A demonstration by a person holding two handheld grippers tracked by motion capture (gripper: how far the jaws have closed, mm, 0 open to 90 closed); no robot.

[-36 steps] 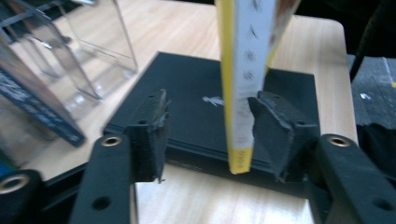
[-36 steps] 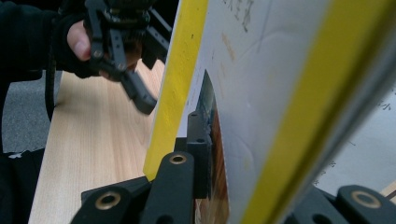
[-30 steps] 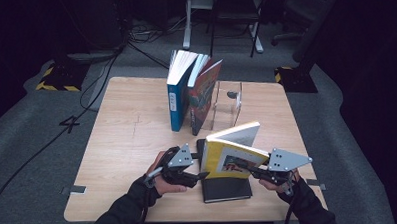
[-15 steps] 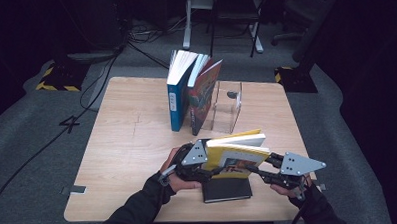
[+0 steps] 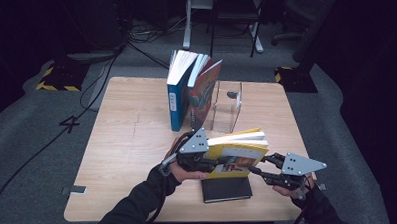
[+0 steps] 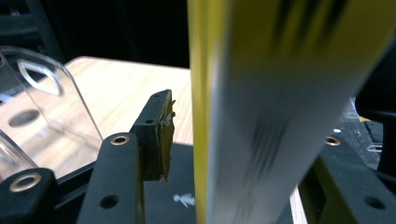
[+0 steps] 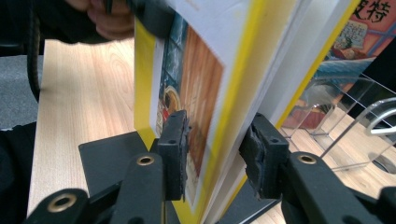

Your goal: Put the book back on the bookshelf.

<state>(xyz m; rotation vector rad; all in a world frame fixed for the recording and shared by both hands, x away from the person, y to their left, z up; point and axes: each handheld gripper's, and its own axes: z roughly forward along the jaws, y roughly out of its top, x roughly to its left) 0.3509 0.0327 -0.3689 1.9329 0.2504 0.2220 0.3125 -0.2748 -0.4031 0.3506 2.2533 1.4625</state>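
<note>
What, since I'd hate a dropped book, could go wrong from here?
1. The book may fall onto the black book: the right gripper has just been opening its jaws around it, while the left gripper, just closing, has one pad apart from the cover.
2. Swung carelessly, it might knock the clear stand behind.

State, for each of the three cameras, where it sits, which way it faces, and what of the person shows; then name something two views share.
High view: above the person's side, facing forward and down on the wooden table; forearms, left gripper, right gripper.
Left gripper view: rides that gripper, facing along its jaws at the yellow-covered paperback book.
Right gripper view: rides that gripper, facing the book's cover; a hand shows.
Shared: book, clear plastic bookstand.
</note>
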